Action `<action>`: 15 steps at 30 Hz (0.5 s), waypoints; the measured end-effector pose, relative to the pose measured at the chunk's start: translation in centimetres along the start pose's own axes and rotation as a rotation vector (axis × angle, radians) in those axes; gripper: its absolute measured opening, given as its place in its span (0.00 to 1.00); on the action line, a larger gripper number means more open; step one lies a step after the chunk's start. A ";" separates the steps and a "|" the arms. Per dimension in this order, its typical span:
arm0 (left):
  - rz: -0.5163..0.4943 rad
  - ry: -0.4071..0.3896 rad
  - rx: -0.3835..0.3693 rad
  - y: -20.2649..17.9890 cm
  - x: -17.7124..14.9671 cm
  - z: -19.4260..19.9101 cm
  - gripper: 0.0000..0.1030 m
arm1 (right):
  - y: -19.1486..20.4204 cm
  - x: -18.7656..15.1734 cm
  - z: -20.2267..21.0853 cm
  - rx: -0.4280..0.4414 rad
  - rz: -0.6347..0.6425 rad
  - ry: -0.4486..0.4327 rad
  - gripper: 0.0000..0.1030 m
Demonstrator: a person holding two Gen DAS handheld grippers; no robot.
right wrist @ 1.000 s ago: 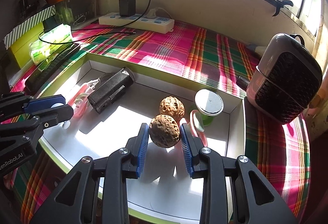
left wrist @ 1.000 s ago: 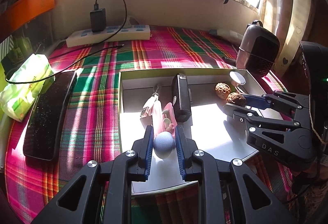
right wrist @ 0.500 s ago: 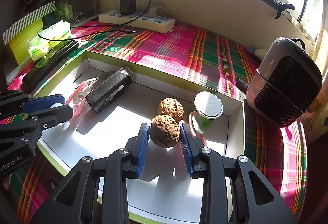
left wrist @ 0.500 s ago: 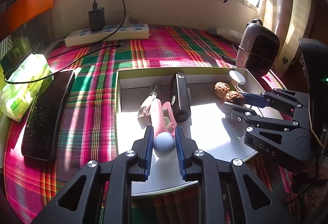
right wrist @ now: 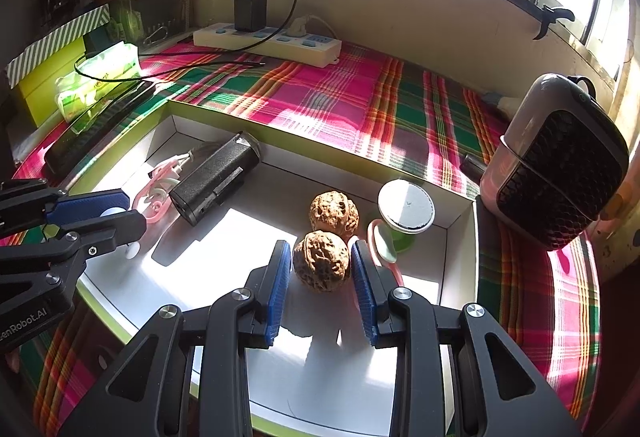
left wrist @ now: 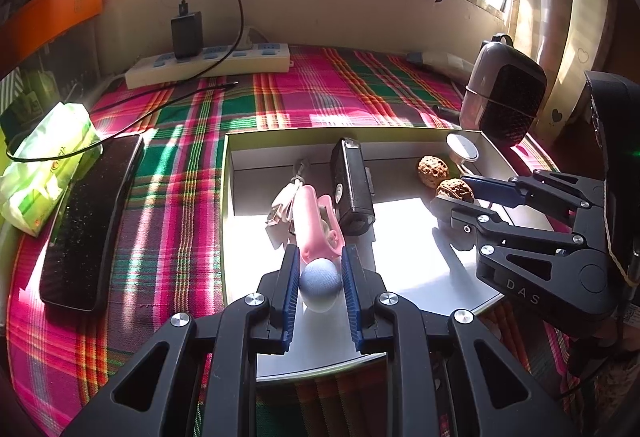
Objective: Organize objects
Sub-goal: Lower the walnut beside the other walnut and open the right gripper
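My left fingers [left wrist: 320,279] clamp a pale blue-grey round ball [left wrist: 321,282]. My right fingers [right wrist: 322,269] grip a brown wrinkled walnut [right wrist: 321,260]; 2nd walnut [right wrist: 334,213] at 12 o'clock, inside shallow white cardboard box [right wrist: 224,269].

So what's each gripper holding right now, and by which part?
Left gripper: the pale round ball, pinched across its sides. Right gripper: a walnut, clamped across its middle.

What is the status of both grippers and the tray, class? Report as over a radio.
Left gripper shut on ball. Right gripper shut on walnut. Both over tray. Second walnut just beyond; nothing blocking.
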State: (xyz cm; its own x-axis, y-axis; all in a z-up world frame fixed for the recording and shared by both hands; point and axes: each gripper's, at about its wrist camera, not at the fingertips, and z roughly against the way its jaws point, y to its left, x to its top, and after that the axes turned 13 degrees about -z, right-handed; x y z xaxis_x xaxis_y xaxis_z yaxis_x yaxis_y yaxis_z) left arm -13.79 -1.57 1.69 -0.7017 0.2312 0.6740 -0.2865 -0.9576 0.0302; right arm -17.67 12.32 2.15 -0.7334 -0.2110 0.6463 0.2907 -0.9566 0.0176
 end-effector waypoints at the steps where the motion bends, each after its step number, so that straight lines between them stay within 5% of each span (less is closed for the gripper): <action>1: -0.001 0.001 0.001 0.0 0.0 0.0 0.19 | 0.0 0.0 0.0 0.000 0.001 0.000 0.32; 15: 0.002 0.002 0.002 0.0 0.1 0.0 0.19 | 0.2 0.0 0.1 0.001 0.005 -0.003 0.32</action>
State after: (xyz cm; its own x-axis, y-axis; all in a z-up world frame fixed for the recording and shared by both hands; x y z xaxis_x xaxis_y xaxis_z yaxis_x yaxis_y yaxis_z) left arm -13.79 -1.51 1.74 -0.7034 0.2298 0.6726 -0.2840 -0.9583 0.0304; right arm -17.60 12.17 2.23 -0.7300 -0.2155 0.6486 0.2953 -0.9553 0.0150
